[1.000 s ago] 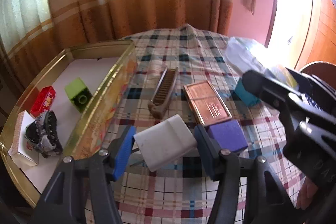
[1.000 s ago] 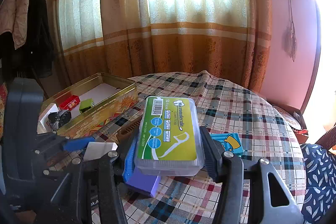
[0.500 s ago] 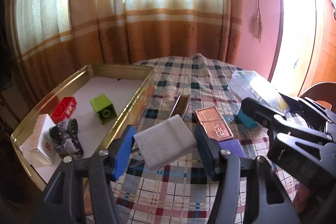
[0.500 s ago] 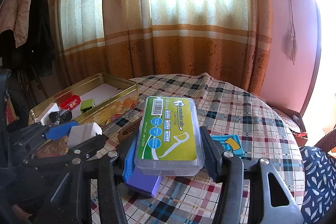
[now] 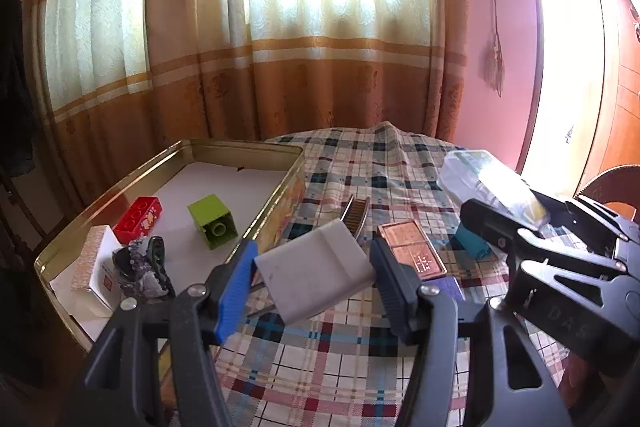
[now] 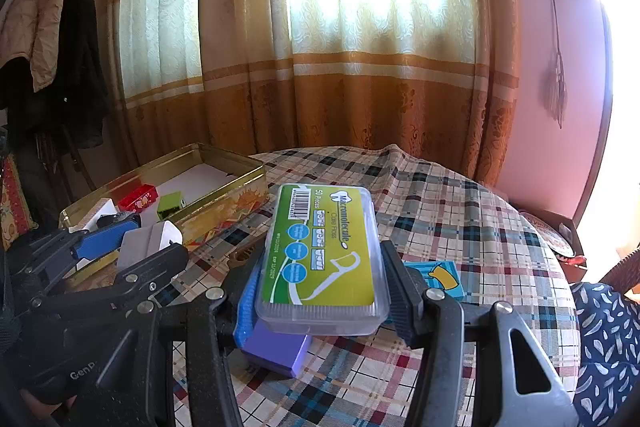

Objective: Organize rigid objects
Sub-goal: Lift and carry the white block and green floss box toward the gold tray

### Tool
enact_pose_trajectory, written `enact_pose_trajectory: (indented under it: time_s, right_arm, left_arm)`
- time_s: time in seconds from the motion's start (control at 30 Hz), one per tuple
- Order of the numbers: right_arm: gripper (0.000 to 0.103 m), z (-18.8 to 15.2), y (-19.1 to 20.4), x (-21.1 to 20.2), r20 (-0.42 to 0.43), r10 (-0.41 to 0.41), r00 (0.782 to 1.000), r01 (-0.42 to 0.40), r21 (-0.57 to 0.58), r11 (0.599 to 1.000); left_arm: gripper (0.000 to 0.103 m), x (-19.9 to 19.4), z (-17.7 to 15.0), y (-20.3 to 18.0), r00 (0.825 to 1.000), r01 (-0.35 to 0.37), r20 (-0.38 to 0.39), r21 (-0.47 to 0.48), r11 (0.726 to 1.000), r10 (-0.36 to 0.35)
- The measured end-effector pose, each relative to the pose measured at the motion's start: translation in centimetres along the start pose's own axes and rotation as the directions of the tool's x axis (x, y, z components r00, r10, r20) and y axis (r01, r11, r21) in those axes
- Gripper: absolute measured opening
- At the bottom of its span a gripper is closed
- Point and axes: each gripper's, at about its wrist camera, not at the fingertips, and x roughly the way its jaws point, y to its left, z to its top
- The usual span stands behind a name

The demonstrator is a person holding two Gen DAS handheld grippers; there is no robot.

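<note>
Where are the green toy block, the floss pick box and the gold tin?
green toy block (image 5: 212, 221), left wrist view, its top face.
floss pick box (image 6: 322, 251), right wrist view, middle of its label.
gold tin (image 5: 246, 144), left wrist view, its far rim.

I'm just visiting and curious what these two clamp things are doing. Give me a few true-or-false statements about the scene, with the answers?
1. The left gripper holds a white block. True.
2. The right gripper is empty. False: it is shut on a floss box.
3. A green brick lies inside the tin. True.
4. The comb is in the tin. False: it lies on the checked cloth beside the tin.
5. The red brick is on the cloth. False: it is in the tin.
</note>
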Motion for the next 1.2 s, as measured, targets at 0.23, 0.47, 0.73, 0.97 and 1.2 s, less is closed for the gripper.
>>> enact_pose_trajectory:
  time_s: [0.23,0.47,0.73,0.97,1.2]
  right_arm:
    - [0.056,-0.1,0.0,-0.2,0.011,0.002,1.000,-0.002,0.000,1.000]
    - [0.056,-0.1,0.0,-0.4,0.017,0.003,1.000,-0.003,0.002,1.000]
    - [0.056,0.0,0.3,-0.7,0.037,0.000,0.999,0.001,-0.005,1.000]
    - [0.056,0.1,0.4,-1.0,0.055,-0.002,0.998,0.002,-0.009,1.000]
    - [0.056,0.1,0.5,-1.3,0.070,-0.002,0.998,0.003,-0.014,1.000]
  left_arm:
    - [0.058,-0.5,-0.1,0.0,1.000,-0.013,0.025,-0.001,1.000,0.013]
    - [0.058,-1.1,-0.1,-0.1,0.998,-0.023,0.053,0.003,1.000,0.023]
    - [0.058,-1.7,-0.1,-0.1,0.996,-0.030,0.080,0.004,1.000,0.030]
    - [0.058,-2.0,-0.1,0.2,0.994,-0.032,0.102,-0.009,0.999,0.033]
    - [0.058,-2.2,-0.2,0.3,0.993,-0.031,0.114,-0.011,0.999,0.033]
